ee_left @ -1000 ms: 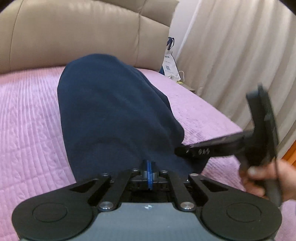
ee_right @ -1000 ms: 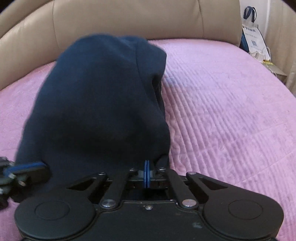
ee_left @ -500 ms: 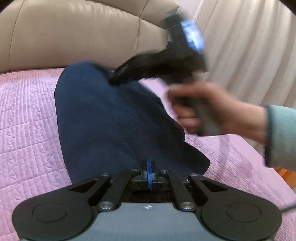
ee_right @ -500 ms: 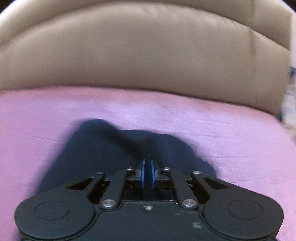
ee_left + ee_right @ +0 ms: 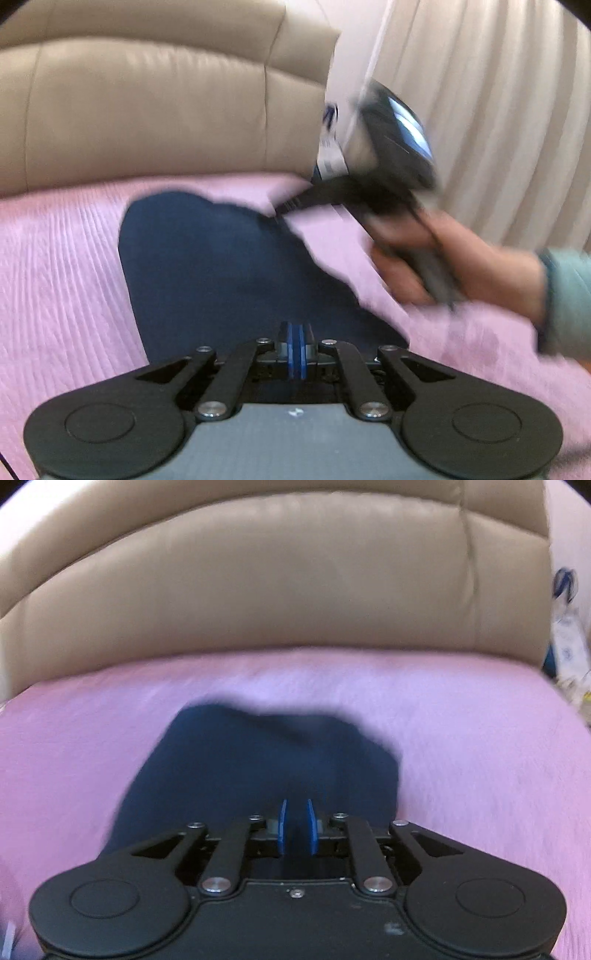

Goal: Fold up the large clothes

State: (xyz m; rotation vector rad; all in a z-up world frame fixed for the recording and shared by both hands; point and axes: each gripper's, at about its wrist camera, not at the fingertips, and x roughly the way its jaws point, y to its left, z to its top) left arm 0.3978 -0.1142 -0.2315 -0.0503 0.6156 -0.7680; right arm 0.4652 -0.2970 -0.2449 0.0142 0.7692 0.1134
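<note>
A dark navy garment [image 5: 229, 273] lies flat on the pink quilted bedspread [image 5: 55, 280]. My left gripper [image 5: 294, 345] is shut, its blue pads pinching the garment's near edge. In the left wrist view the right gripper [image 5: 284, 208] is held by a hand at the garment's far right corner, blurred by motion. In the right wrist view my right gripper [image 5: 296, 825] stands slightly open over the navy garment [image 5: 258, 760], with a gap between the blue pads and no cloth held.
A beige padded headboard [image 5: 147, 110] rises behind the bed. Cream curtains [image 5: 498, 110] hang at the right. A white bag with blue print [image 5: 330, 147] stands beside the headboard, and also shows in the right wrist view [image 5: 565, 627].
The right gripper carried the garment's corner toward the headboard, laid it down and opened its pads. The garment now lies flatter and shorter. The left gripper stayed shut on the near edge.
</note>
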